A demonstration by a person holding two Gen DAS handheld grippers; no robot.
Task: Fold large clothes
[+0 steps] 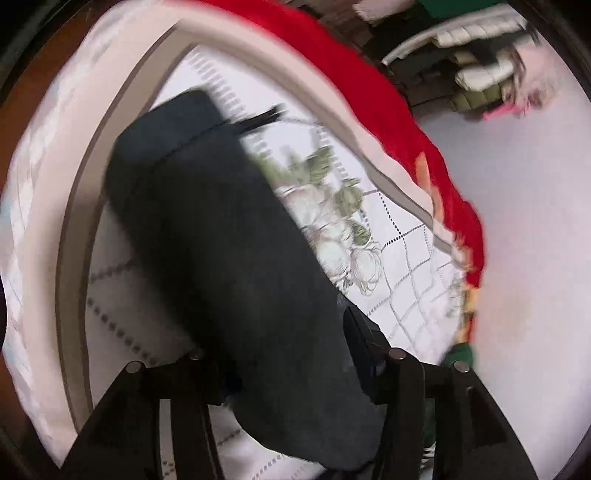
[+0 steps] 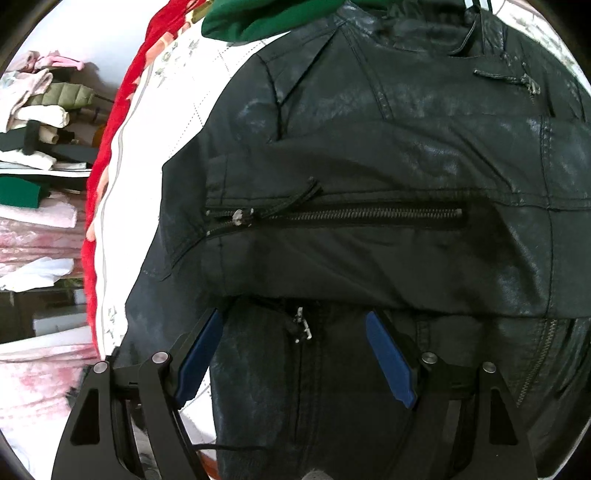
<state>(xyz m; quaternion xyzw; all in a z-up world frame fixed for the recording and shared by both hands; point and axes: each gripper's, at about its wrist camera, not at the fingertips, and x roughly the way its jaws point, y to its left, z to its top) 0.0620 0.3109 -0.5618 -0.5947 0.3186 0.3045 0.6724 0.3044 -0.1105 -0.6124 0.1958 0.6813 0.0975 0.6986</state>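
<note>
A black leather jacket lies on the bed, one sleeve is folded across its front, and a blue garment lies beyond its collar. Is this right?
Not quite: the garment beyond the collar is green, not blue, as the right wrist view shows. The black leather jacket does lie on the bed, with one sleeve folded across its front.

Black leather jacket (image 2: 369, 155) spread flat on bedspread, sleeve folded across.

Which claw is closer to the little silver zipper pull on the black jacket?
Right. The right claw hangs open just above the zipper pull, which sits between its blue pads. The left claw is over a dark sleeve; no zipper pull shows there.
</note>
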